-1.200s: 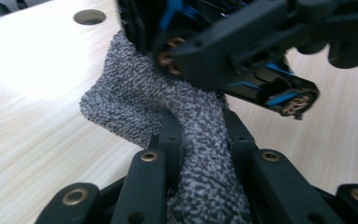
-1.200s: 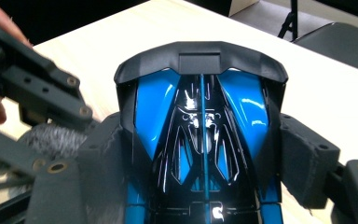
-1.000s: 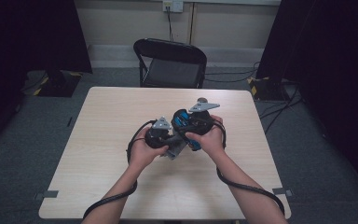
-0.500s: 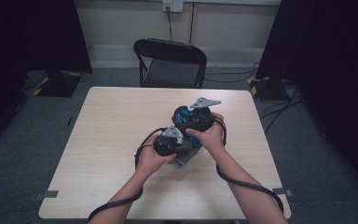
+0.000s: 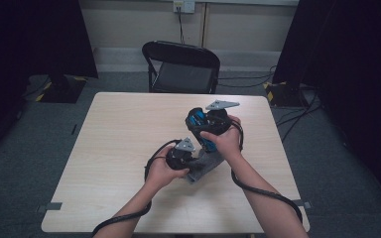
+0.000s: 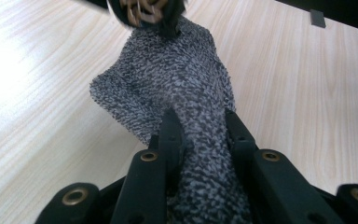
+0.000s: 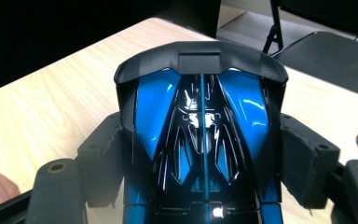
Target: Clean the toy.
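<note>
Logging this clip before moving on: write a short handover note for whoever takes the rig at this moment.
Left hand-held gripper: shut on the grey speckled cloth, low over the table.
Right hand-held gripper: jaws clamped on the glossy blue and black toy car, held above the table.
Cloth's far end reaches up to the car.
Done: both things gripped.
Left: probably wiping or wrapping the car; not certain.

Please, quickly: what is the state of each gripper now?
Left gripper: closed on the grey speckled cloth.
Right gripper: closed on the blue and black toy car.
</note>
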The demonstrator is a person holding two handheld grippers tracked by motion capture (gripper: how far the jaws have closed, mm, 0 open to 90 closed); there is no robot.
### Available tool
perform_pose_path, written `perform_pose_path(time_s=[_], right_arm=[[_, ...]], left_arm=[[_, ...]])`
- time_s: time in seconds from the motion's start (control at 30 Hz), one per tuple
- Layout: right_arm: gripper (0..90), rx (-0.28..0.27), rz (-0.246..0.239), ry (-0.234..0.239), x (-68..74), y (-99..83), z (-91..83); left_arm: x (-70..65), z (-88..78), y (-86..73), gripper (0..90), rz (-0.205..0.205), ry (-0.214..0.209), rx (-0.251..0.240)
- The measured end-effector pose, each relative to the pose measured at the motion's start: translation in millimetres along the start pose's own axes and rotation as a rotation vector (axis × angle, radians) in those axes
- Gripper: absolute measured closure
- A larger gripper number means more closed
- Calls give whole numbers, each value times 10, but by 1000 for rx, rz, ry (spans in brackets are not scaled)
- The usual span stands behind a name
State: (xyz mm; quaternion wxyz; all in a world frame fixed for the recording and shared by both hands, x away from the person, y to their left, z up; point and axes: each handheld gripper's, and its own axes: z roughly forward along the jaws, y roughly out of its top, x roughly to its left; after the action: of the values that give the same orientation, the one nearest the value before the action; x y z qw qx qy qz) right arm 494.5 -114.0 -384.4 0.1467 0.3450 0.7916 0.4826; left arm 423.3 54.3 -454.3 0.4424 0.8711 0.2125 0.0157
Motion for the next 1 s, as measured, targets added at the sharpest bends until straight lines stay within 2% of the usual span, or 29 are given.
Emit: perform_pose_path(time_s=[0.1, 0.23, 0.4, 0.6, 0.77, 0.87, 1.0], right_arm=[[260, -3, -5, -2, -15, 31, -24], [260, 1, -5, -1, -29, 16, -40], [260, 14, -12, 19, -12, -72, -49], [260, 23, -16, 37, 16, -172, -52], [260, 40, -23, 52, 49, -248, -29], [260, 49, -29, 59, 78, -278, -5], [260, 51, -32, 65, 116, -308, 23]], left_arm=[[22, -40, -39, 738, 5, 6, 19], [127, -157, -105, 737, -24, 43, 16], [338, -380, -178, 737, -72, 126, 16], [555, -621, -189, 737, -135, 210, -30], [612, -698, -126, 737, -138, 232, -56], [613, -678, -77, 737, -133, 244, -63], [587, -629, -22, 737, -126, 237, -70]])
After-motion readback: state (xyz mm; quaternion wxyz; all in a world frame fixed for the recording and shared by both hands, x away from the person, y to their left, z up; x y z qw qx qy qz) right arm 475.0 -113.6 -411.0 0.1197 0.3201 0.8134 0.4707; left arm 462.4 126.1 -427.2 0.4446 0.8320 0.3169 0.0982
